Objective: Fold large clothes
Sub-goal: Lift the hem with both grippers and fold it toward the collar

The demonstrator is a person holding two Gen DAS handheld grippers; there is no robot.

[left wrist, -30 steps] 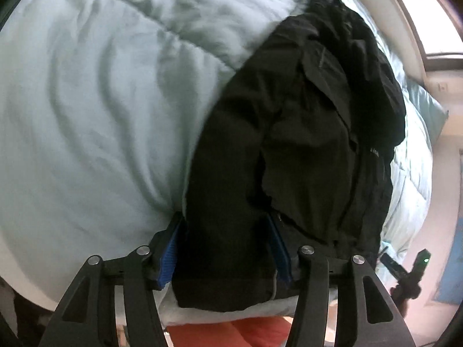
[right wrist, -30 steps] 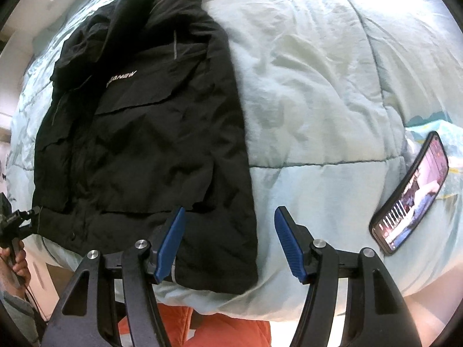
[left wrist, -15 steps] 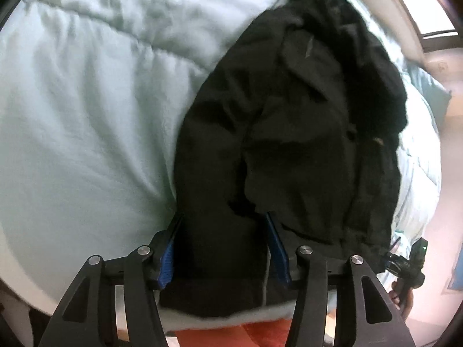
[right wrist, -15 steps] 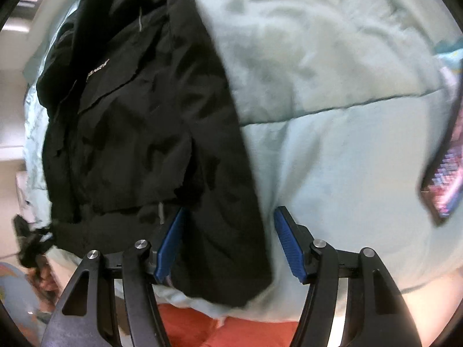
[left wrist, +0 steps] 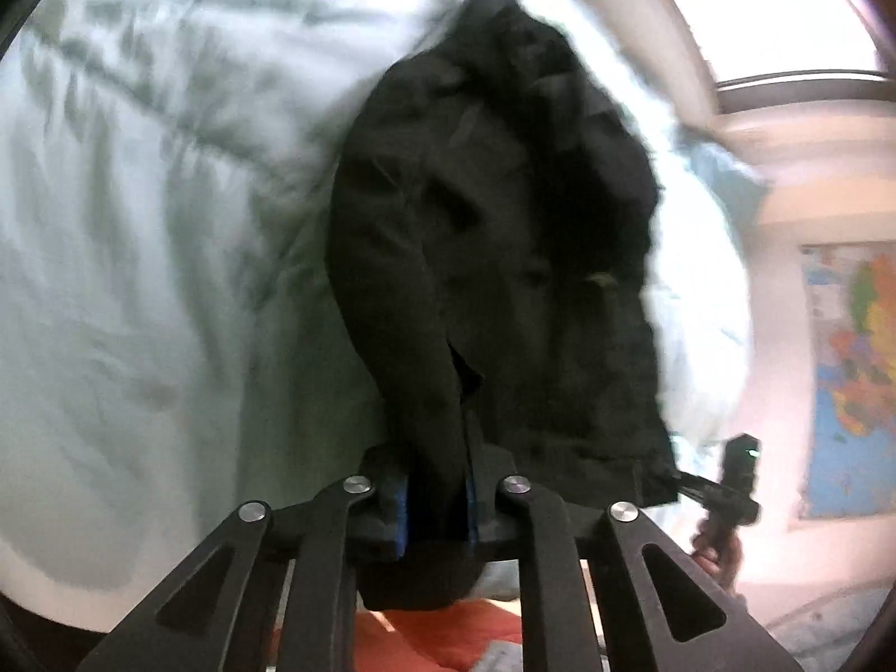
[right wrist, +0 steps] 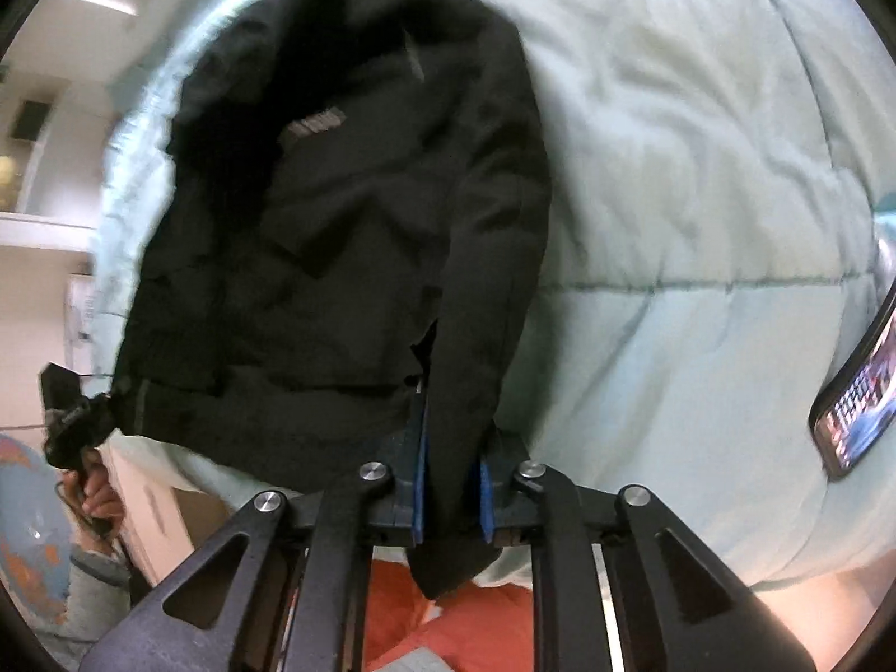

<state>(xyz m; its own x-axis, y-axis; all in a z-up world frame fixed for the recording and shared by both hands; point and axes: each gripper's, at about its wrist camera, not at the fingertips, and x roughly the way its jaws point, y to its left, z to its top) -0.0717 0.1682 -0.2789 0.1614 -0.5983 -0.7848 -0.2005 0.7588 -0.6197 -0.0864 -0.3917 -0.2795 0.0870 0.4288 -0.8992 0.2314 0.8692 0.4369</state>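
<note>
Both tongs point(left wrist: 437, 495) point(right wrist: 452, 495), angled steeply downward, are now closing on jacket point(left wrist: 504, 257) cuffs.

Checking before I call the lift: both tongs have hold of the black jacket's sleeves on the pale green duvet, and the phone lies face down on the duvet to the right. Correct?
Not quite. The phone lies face up: its lit screen shows in the right wrist view. The rest holds: the left tongs and right tongs are closing on sleeves of the black jacket on the duvet.
</note>
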